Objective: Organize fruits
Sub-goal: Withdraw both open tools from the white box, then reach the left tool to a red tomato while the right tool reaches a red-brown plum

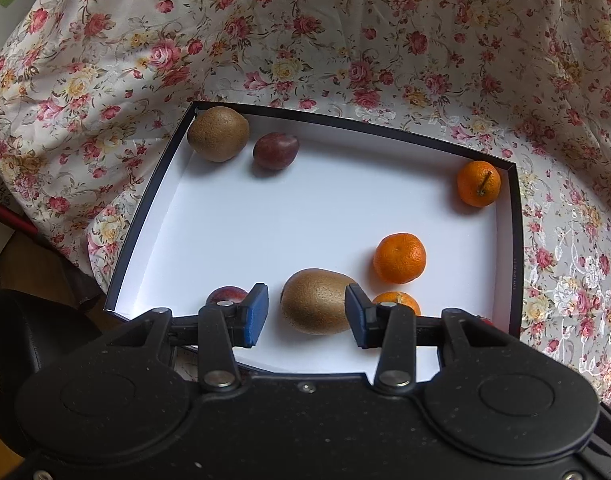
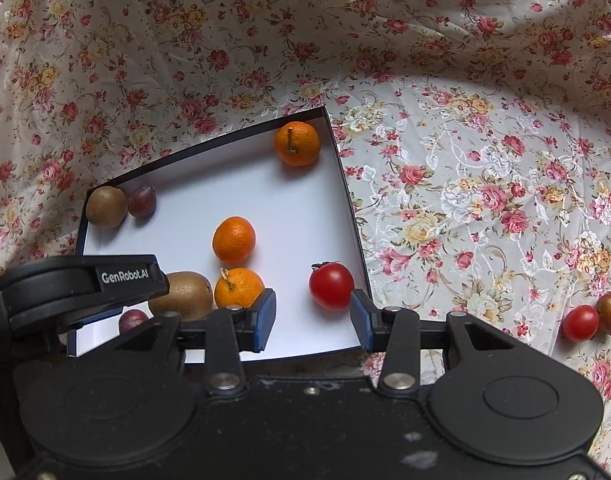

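Observation:
A shallow white box with dark walls (image 1: pixel 153 184) (image 2: pixel 345 184) lies on the floral cloth and holds the fruit. My left gripper (image 1: pixel 306 316) is open, its blue pads either side of a brown kiwi (image 1: pixel 319 300) (image 2: pixel 181 294) without pressing it. My right gripper (image 2: pixel 312 316) is open just in front of a red tomato (image 2: pixel 331 286) in the box. Three tangerines (image 1: pixel 399 258) (image 1: pixel 478 183) (image 1: pixel 397 302) lie in the right part of the box. A second kiwi (image 1: pixel 217 133) and a plum (image 1: pixel 275 151) sit in the far left corner. Another plum (image 1: pixel 225 294) shows behind the left finger.
Outside the box, on the cloth at the right, lie a red tomato (image 2: pixel 580 323) and a dark plum (image 2: pixel 610 313). The floral cloth (image 2: pixel 465 200) rises in folds behind the box. The left gripper's body (image 2: pixel 85 280) reaches into the right wrist view.

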Action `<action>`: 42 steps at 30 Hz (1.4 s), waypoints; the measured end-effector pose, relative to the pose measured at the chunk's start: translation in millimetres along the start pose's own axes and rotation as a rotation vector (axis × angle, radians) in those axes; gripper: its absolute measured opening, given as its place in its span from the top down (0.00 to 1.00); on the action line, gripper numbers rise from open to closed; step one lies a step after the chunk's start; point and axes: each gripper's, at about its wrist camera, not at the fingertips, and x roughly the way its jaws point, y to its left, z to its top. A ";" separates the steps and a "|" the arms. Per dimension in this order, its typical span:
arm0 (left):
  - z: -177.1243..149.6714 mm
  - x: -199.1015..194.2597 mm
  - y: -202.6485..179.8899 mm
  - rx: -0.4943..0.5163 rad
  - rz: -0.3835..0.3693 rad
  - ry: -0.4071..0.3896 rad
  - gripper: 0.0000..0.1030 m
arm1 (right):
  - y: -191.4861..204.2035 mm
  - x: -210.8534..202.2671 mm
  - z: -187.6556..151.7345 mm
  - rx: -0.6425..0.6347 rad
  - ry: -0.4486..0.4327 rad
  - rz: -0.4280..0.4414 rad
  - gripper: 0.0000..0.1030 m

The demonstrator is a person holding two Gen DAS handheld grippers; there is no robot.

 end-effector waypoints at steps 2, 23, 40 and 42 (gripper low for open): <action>-2.1 -3.3 -9.1 0.010 -0.004 -0.004 0.51 | -8.1 -3.5 -1.7 0.004 0.007 -0.010 0.57; -60.7 -36.4 -163.0 0.275 -0.105 -0.016 0.51 | -164.3 -61.5 -16.0 0.256 0.027 -0.140 0.57; -129.4 -30.7 -260.2 0.526 -0.179 0.072 0.50 | -278.8 -84.2 -49.9 0.463 0.087 -0.257 0.58; -134.2 -26.3 -265.2 0.543 -0.182 0.081 0.50 | -284.8 -83.7 -50.7 0.489 0.098 -0.242 0.58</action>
